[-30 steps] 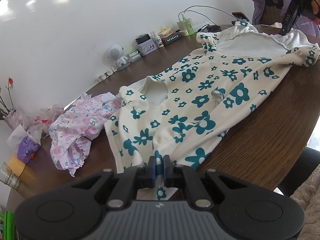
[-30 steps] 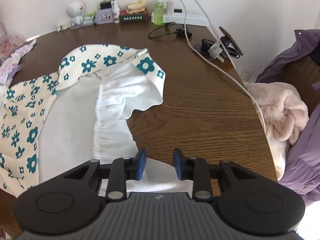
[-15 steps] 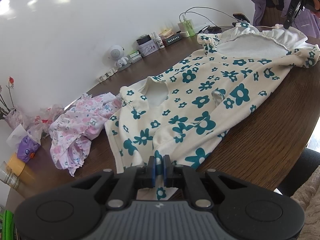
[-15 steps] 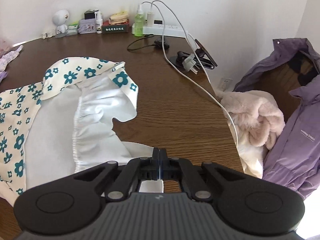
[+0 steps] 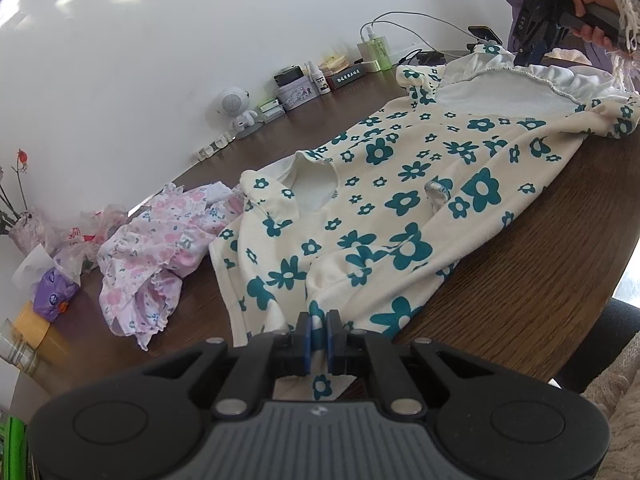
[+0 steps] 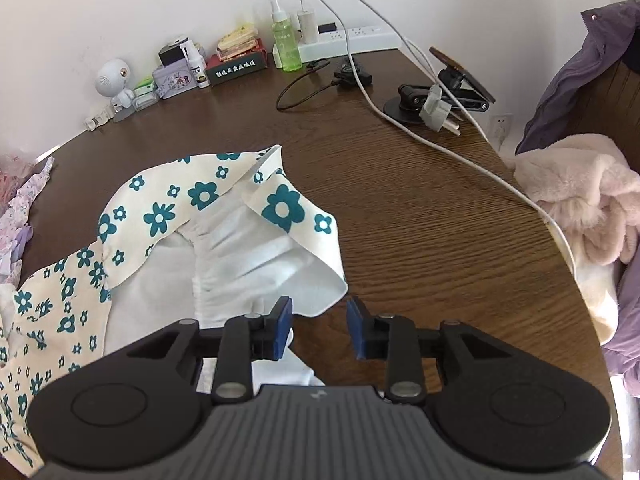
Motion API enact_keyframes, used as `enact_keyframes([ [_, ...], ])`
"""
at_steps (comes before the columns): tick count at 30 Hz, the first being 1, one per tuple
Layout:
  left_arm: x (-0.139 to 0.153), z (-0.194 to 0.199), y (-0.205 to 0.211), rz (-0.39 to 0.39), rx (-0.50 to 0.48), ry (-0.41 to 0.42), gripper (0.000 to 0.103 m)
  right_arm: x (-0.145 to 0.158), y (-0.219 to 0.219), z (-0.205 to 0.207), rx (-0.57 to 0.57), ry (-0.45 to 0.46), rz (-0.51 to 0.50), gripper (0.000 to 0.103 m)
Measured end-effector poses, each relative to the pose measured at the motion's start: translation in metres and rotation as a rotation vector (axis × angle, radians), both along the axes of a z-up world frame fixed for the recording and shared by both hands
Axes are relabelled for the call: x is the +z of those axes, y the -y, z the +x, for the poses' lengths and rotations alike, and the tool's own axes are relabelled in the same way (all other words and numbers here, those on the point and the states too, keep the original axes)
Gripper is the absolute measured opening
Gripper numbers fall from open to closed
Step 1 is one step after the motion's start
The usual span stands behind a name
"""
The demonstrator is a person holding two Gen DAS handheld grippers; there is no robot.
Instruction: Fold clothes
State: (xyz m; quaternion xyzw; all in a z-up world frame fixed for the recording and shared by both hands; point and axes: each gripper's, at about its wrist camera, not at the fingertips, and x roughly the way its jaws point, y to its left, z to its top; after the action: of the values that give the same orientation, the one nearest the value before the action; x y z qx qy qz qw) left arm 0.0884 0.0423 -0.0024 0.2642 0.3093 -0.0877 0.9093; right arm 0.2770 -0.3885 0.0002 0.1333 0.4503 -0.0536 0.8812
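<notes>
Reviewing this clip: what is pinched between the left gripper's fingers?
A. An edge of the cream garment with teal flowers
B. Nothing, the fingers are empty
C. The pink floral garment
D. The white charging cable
A. In the left wrist view, the left gripper is closed on an edge of the cream garment with teal flowers, while the pink floral garment lies untouched beside it.

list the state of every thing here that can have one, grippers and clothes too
left gripper: shut on the floral dress's near edge
right gripper: jaws opening, nothing between them
floral dress: spread flat on the table, hem turned up showing white lining
pink floral garment: crumpled, unfolded
green spray bottle: upright, capped
white charger: plugged into the power strip
</notes>
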Motion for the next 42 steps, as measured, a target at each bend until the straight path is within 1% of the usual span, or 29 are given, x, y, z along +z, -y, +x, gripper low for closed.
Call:
enact_keyframes([
  [2, 0.0, 0.0, 0.0, 0.001, 0.002, -0.001, 0.004, -0.006, -0.004, 0.011, -0.011, -0.014, -0.034, 0.031],
  [3, 0.0, 0.0, 0.0, -0.001, 0.003, -0.003, 0.004, -0.009, -0.006, 0.016, -0.008, -0.027, -0.06, 0.029],
  [4, 0.001, 0.001, -0.001, -0.005, 0.003, -0.004, 0.004, -0.011, -0.01, 0.02, 0.002, -0.035, -0.093, 0.018],
  [5, 0.001, 0.001, -0.001, -0.009, 0.004, -0.006, 0.004, -0.011, -0.015, 0.021, 0.028, -0.038, -0.136, 0.002],
  [7, 0.001, 0.001, -0.001, -0.01, 0.005, -0.007, 0.004, -0.01, -0.021, 0.024, 0.077, -0.054, -0.202, 0.001],
  [8, 0.001, 0.001, -0.001, -0.009, 0.006, -0.007, 0.004, -0.009, -0.021, 0.027, 0.073, -0.061, -0.247, 0.0],
  [9, 0.001, 0.001, -0.001, -0.006, 0.006, -0.007, 0.004, -0.01, -0.018, 0.031, 0.045, -0.064, -0.308, 0.0],
  [10, 0.001, 0.001, 0.0, -0.003, 0.006, -0.006, 0.004, -0.009, -0.014, 0.035, 0.02, -0.06, -0.345, 0.001],
  [12, 0.0, 0.001, 0.001, 0.0, 0.01, -0.005, 0.004, -0.006, 0.001, 0.041, -0.016, -0.027, -0.32, 0.001],
  [13, 0.0, 0.001, 0.001, 0.0, 0.011, -0.004, 0.004, -0.002, 0.007, 0.042, -0.022, -0.013, -0.26, 0.001],
  [15, 0.0, 0.001, 0.002, 0.0, 0.013, -0.003, 0.004, 0.009, 0.015, 0.035, -0.026, 0.033, -0.186, 0.008],
  [16, 0.0, 0.0, 0.002, 0.001, 0.015, -0.003, 0.004, 0.015, 0.017, 0.03, -0.027, 0.06, -0.159, 0.015],
  [17, 0.0, 0.0, 0.002, 0.001, 0.016, -0.002, 0.004, 0.019, 0.018, 0.024, -0.022, 0.074, -0.143, 0.025],
  [19, 0.0, 0.0, 0.002, 0.003, 0.014, -0.002, 0.004, 0.022, 0.014, 0.013, 0.008, 0.051, -0.15, 0.03],
  [22, 0.0, 0.0, 0.002, 0.005, 0.012, 0.001, 0.004, 0.006, 0.008, 0.0, 0.044, -0.028, -0.195, 0.03],
  [24, -0.001, 0.0, 0.002, 0.006, 0.011, 0.003, 0.004, -0.005, 0.005, -0.006, 0.066, -0.046, -0.155, 0.03],
  [25, -0.001, 0.0, 0.002, 0.005, 0.012, 0.003, 0.004, -0.009, 0.005, -0.009, 0.071, -0.042, -0.125, 0.031],
  [26, -0.001, 0.001, 0.002, 0.005, 0.013, 0.003, 0.004, -0.01, 0.002, -0.01, 0.078, -0.033, -0.12, 0.032],
  [27, -0.001, 0.001, 0.002, 0.006, 0.013, 0.003, 0.004, -0.011, -0.003, -0.009, 0.091, -0.026, -0.136, 0.032],
  [28, -0.001, 0.0, 0.002, 0.006, 0.014, 0.003, 0.004, -0.011, -0.008, -0.009, 0.11, -0.021, -0.159, 0.029],
  [29, -0.001, 0.0, 0.002, 0.005, 0.014, 0.005, 0.004, -0.01, -0.015, -0.008, 0.141, -0.021, -0.191, 0.014],
  [30, -0.001, 0.0, 0.002, 0.004, 0.015, 0.007, 0.004, -0.01, -0.023, -0.006, 0.18, -0.029, -0.217, 0.004],
  [31, -0.002, 0.0, 0.002, 0.002, 0.015, 0.008, 0.004, -0.01, -0.031, -0.005, 0.212, -0.039, -0.261, 0.001],
  [33, -0.002, -0.001, 0.001, 0.0, 0.016, 0.011, 0.004, -0.012, -0.042, -0.001, 0.236, -0.068, -0.399, 0.001],
  [34, -0.002, -0.001, 0.001, -0.002, 0.017, 0.013, 0.004, -0.013, -0.04, 0.002, 0.223, -0.084, -0.434, 0.0],
  [36, -0.002, -0.001, 0.001, -0.006, 0.017, 0.016, 0.004, -0.013, -0.025, 0.01, 0.162, -0.109, -0.462, 0.0],
  [37, -0.003, -0.001, 0.001, -0.009, 0.018, 0.017, 0.004, -0.013, -0.017, 0.013, 0.13, -0.107, -0.467, 0.0],
  [40, -0.003, -0.001, 0.001, -0.011, 0.018, 0.019, 0.004, -0.003, 0.004, 0.017, 0.055, -0.064, -0.392, 0.001],
  [42, -0.003, -0.001, 0.001, -0.008, 0.015, 0.02, 0.004, 0.008, 0.007, 0.01, 0.032, -0.017, -0.338, 0.006],
])
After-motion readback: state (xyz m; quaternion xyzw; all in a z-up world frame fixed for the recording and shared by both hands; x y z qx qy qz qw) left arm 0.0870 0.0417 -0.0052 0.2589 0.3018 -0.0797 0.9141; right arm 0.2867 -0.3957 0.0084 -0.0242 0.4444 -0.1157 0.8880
